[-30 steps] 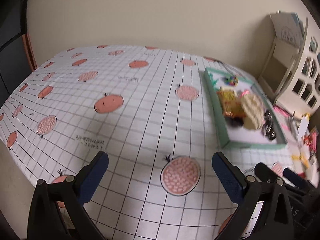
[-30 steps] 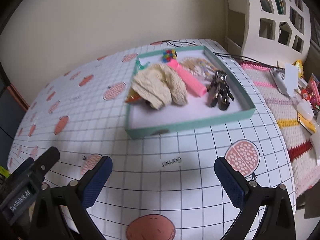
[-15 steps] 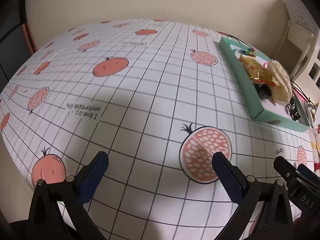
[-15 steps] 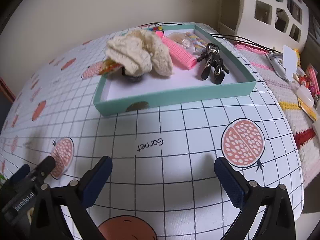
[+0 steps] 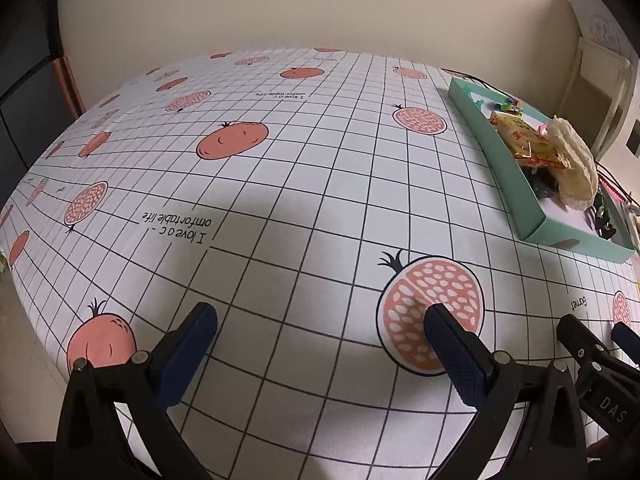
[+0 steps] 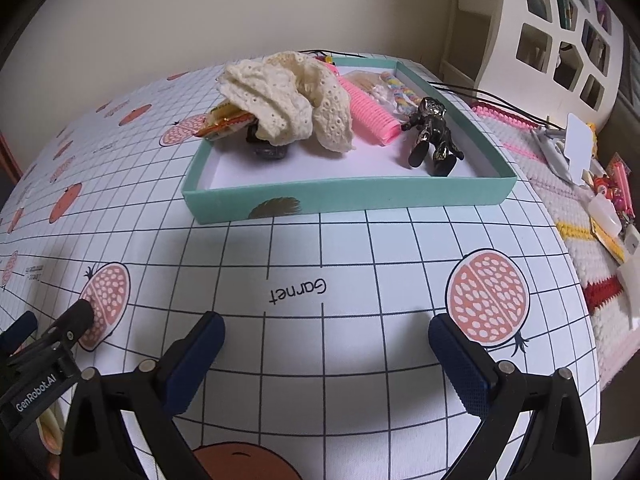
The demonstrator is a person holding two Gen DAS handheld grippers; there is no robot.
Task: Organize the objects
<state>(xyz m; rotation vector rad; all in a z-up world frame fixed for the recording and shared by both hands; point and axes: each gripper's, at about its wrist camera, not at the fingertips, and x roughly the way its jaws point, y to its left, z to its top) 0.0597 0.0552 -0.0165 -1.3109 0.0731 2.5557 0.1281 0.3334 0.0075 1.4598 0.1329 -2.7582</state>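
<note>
One teal tray (image 6: 348, 196), one cream cloth (image 6: 288, 96), one pink roller (image 6: 368, 110), one dark figurine (image 6: 434, 134).

Plain cream wall (image 5: 280, 4) fills upper frame; white cubby shelf (image 6: 560, 36) upper right; pomegranate-print grid cloth covers tabletop (image 6: 320, 264).

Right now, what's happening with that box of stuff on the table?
A person holds a hand-held gripper in each hand. The left hand-held gripper and right hand-held gripper are both open and empty, low over the tablecloth. The teal box holds a cream lace cloth, pink hair roller and dark figurine, all untouched.
</note>
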